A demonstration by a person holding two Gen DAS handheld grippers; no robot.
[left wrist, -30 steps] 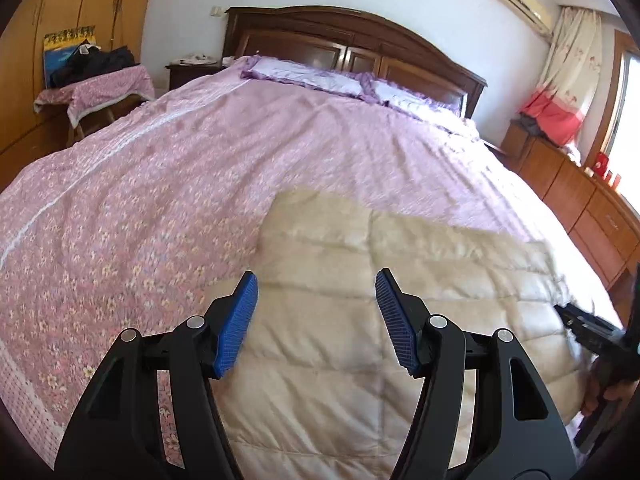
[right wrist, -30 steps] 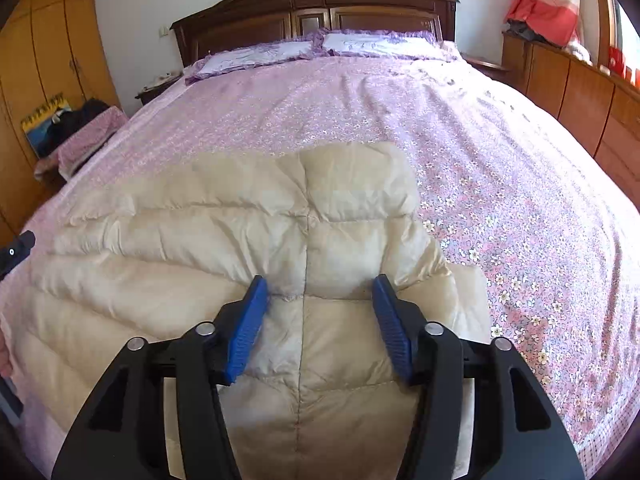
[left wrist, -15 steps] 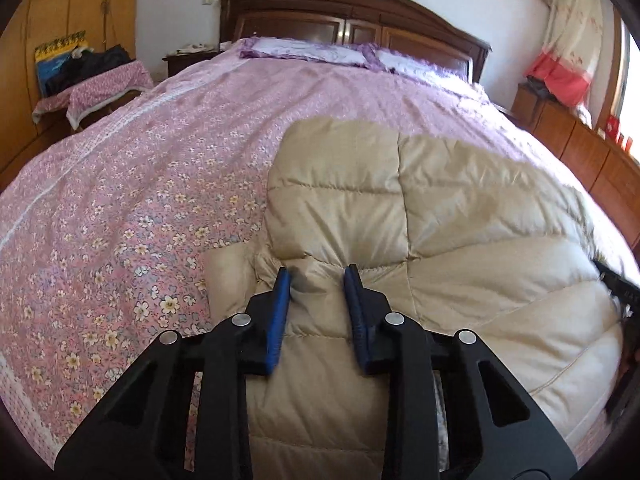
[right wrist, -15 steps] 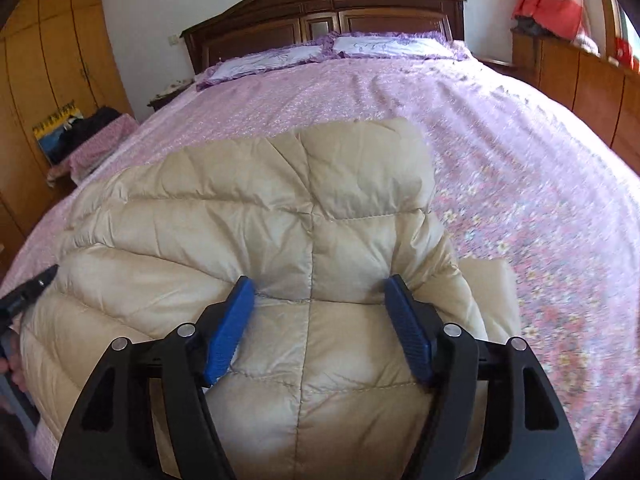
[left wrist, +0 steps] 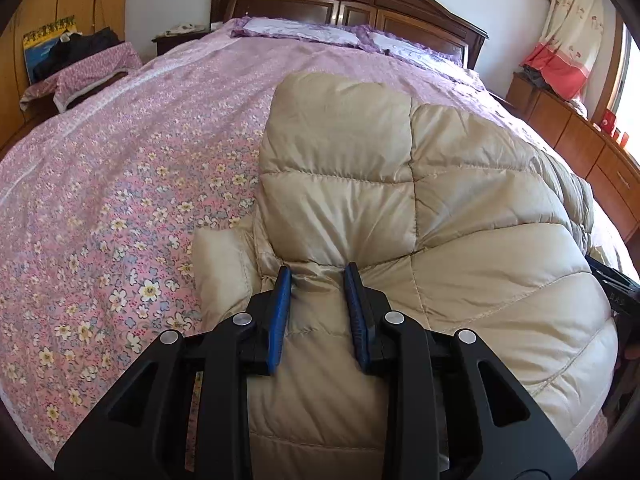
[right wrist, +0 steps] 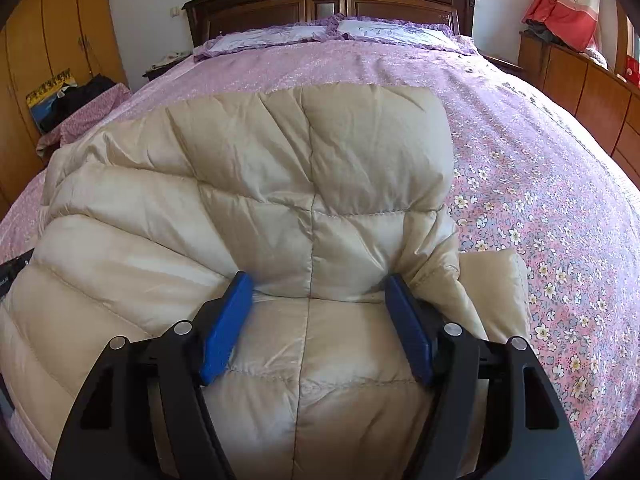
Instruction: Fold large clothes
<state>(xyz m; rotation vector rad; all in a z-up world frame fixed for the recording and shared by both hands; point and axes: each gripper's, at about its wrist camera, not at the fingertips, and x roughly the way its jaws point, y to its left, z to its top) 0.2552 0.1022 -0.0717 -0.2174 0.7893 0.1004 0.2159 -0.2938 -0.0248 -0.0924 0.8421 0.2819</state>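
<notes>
My left gripper (left wrist: 318, 276) pinches a fold of the beige jacket (left wrist: 400, 200), which lies on the floral bed (left wrist: 120, 200). My right gripper (right wrist: 318, 284) stands wide over it, pads (right wrist: 224, 328) at 9 and 3 o'clock, gripping nothing.

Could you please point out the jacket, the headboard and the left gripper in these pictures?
jacket (right wrist: 256, 160): right wrist view, on a quilted panel.
headboard (right wrist: 256, 12): right wrist view, on its dark wooden panel.
left gripper (left wrist: 318, 286): left wrist view, midway between its blue fingertips.
</notes>
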